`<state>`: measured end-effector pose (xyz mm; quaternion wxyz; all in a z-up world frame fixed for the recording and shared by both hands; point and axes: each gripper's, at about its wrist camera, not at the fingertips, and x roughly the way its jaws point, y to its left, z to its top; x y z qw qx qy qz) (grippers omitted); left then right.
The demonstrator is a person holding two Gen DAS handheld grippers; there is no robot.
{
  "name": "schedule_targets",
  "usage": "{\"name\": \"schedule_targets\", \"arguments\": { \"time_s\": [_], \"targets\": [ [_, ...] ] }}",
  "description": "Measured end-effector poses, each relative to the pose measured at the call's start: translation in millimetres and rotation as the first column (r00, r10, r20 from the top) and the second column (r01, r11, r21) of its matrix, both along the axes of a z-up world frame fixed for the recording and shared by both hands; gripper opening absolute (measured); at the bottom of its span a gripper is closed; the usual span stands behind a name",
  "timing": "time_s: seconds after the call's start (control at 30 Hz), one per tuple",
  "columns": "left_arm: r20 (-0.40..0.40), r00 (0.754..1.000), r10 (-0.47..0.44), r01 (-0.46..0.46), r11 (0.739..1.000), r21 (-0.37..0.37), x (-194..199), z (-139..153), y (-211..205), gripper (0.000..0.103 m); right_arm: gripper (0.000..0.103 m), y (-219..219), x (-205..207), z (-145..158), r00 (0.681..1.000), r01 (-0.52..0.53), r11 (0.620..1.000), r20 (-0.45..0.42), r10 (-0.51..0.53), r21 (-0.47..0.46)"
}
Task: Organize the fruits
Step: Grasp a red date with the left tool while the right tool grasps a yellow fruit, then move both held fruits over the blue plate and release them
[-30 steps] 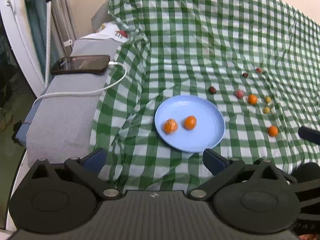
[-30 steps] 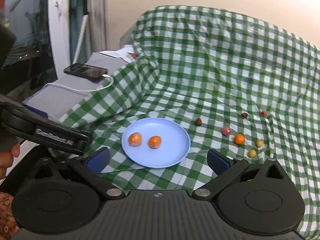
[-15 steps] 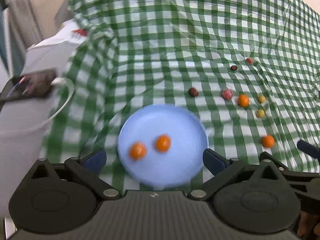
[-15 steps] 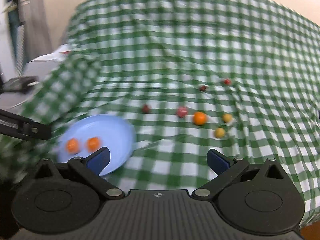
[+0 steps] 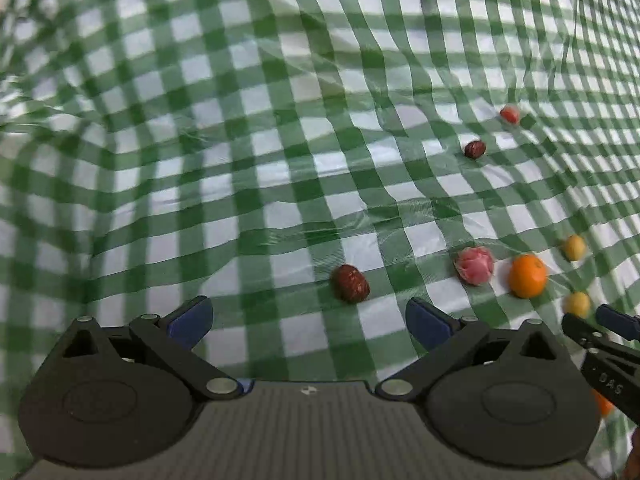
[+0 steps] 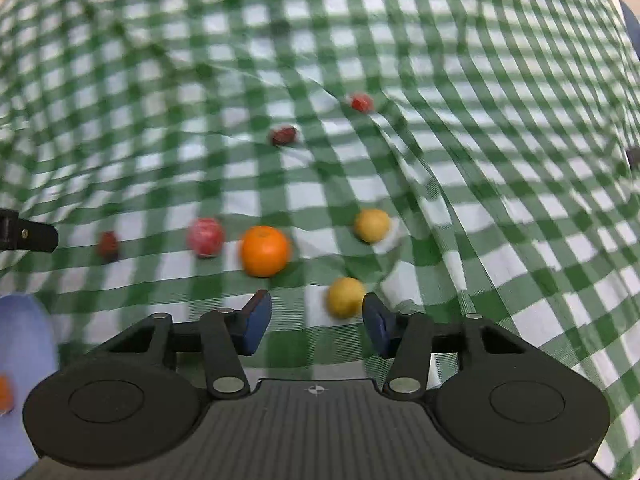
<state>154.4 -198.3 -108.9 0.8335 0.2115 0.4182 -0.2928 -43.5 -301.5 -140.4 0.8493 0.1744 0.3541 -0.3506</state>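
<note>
Loose fruits lie on a green checked cloth [image 5: 280,120]. In the left wrist view a dark red date [image 5: 351,283] sits just ahead of my open left gripper [image 5: 308,320], untouched, roughly midway between the fingers. To its right are a pink fruit [image 5: 474,265], an orange [image 5: 527,275] and two yellow fruits [image 5: 575,247]. In the right wrist view my right gripper [image 6: 316,320] has its jaws closing. A yellow fruit [image 6: 346,297] lies between its fingertips near the right pad, not pressed. The orange [image 6: 265,251] lies just beyond the left finger.
A blue plate [image 6: 24,360] with an orange fruit [image 6: 5,398] on it shows at the lower left edge of the right wrist view. Farther back lie a second date [image 5: 475,149] and a small red fruit [image 5: 509,114]. The cloth is wrinkled.
Both grippers swept right and down toward the loose fruits. The plate left the left wrist view and slid to the right wrist view's lower left edge. The right jaws narrowed around a yellow fruit.
</note>
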Motion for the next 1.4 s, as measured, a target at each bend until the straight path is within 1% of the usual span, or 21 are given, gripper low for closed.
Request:
{"name": "schedule_targets", "arguments": {
  "time_s": [0.07, 0.13, 0.17, 0.23, 0.27, 0.33, 0.37, 0.4, 0.43, 0.47, 0.53, 0.6, 0.67, 0.73, 0.83, 0.97, 1.1, 1.23, 1.4],
  "targets": [
    [-0.010, 1.000, -0.014, 0.014, 1.000, 0.014, 5.7, -11.9, -8.8, 0.103, 0.051, -3.3, -0.8, -8.7, 1.000, 0.000, 1.000, -0.017, 0.000, -0.016],
    [-0.033, 0.999, -0.025, 0.026, 0.999, 0.035, 11.8, -25.2, -18.7, 0.103, 0.050, -7.0, 1.6, -19.8, 0.999, -0.012, 1.000, -0.030, 0.011, -0.012],
    [-0.041, 0.999, -0.026, 0.028, 0.998, 0.048, 15.2, -31.4, -23.8, 0.103, 0.050, -5.1, 1.1, -21.0, 1.000, -0.016, 0.999, -0.019, 0.015, -0.035],
    [-0.043, 0.999, -0.019, 0.022, 0.998, 0.064, 20.7, -39.9, -29.7, 0.102, 0.049, -1.1, 4.1, -23.9, 0.999, -0.031, 0.996, -0.025, 0.029, -0.081],
    [-0.046, 0.999, -0.018, 0.021, 0.998, 0.063, 22.7, -42.5, -32.1, 0.098, 0.049, -0.2, 4.3, -25.3, 0.999, -0.031, 0.995, -0.023, 0.029, -0.090],
    [-0.039, 0.999, -0.031, 0.033, 0.997, 0.062, 24.8, -45.7, -36.9, 0.082, 0.049, 1.2, 3.3, -27.8, 0.999, -0.037, 0.994, -0.016, 0.036, -0.107],
    [-0.033, 0.999, -0.043, 0.045, 0.997, 0.066, 24.3, -45.8, -38.6, 0.066, 0.049, 1.2, 2.9, -27.8, 0.999, -0.039, 0.993, -0.013, 0.038, -0.110],
    [-0.038, 0.997, -0.065, 0.067, 0.996, 0.066, 23.9, -46.4, -40.4, 0.045, 0.046, 2.4, 1.9, -25.7, 0.999, -0.041, 0.993, -0.009, 0.040, -0.110],
    [-0.048, 0.996, -0.080, 0.083, 0.995, 0.062, 23.8, -47.0, -41.3, 0.030, 0.035, 2.8, 1.8, -25.7, 0.999, -0.050, 0.993, 0.000, 0.050, -0.106],
    [-0.063, 0.994, -0.087, 0.091, 0.993, 0.069, 24.3, -48.3, -41.7, 0.026, 0.026, 4.5, 2.1, -25.0, 0.999, -0.051, 0.992, 0.002, 0.051, -0.116],
    [-0.054, 0.996, -0.069, 0.073, 0.996, 0.060, 22.5, -43.8, -38.8, 0.026, 0.026, 8.5, 1.5, -22.6, 0.999, -0.053, 0.990, -0.005, 0.053, -0.133],
    [-0.037, 0.997, -0.065, 0.067, 0.997, 0.038, 18.6, -32.9, -34.2, 0.026, 0.026, 8.7, -2.2, -17.0, 0.999, -0.034, 0.989, 0.009, 0.035, -0.143],
    [-0.028, 0.998, -0.062, 0.062, 0.998, 0.006, 11.3, -14.8, -25.0, 0.026, 0.026, 7.8, -6.6, -6.0, 0.999, -0.010, 0.989, 0.036, 0.015, -0.146],
    [-0.006, 0.998, -0.060, 0.059, 0.998, -0.022, -0.2, 6.7, -12.4, 0.026, 0.026, 9.1, -11.6, 11.5, 0.998, 0.011, 0.988, 0.068, -0.001, -0.155],
    [0.021, 0.999, -0.038, 0.039, 0.998, -0.049, -21.3, 39.8, 13.1, 0.026, 0.026, 18.3, -20.7, 40.4, 0.995, -0.002, 0.985, 0.099, 0.020, -0.173],
    [0.004, 1.000, 0.015, -0.014, 0.997, -0.075, -51.6, 73.8, 57.6, 0.026, 0.026, 45.7, -43.5, 71.6, 0.990, -0.071, 0.985, 0.108, 0.088, -0.158],
    [0.000, 0.999, 0.049, -0.049, 0.997, -0.065, -88.0, 95.5, 101.2, 0.026, 0.026, 87.4, -69.1, 94.4, 0.974, -0.187, 0.976, 0.106, 0.198, -0.111],
    [-0.032, 0.996, 0.078, -0.081, 0.993, -0.089, -121.6, 111.5, 147.2, 0.026, 0.027, 134.0, -91.8, 111.8, 0.942, -0.314, 0.948, 0.107, 0.319, -0.059],
    [-0.034, 0.992, 0.125, -0.128, 0.986, -0.108, -156.3, 125.4, 193.7, 0.026, 0.027, 188.0, -113.5, 133.7, 0.892, -0.433, 0.899, 0.115, 0.438, -0.070]
  ]
}}
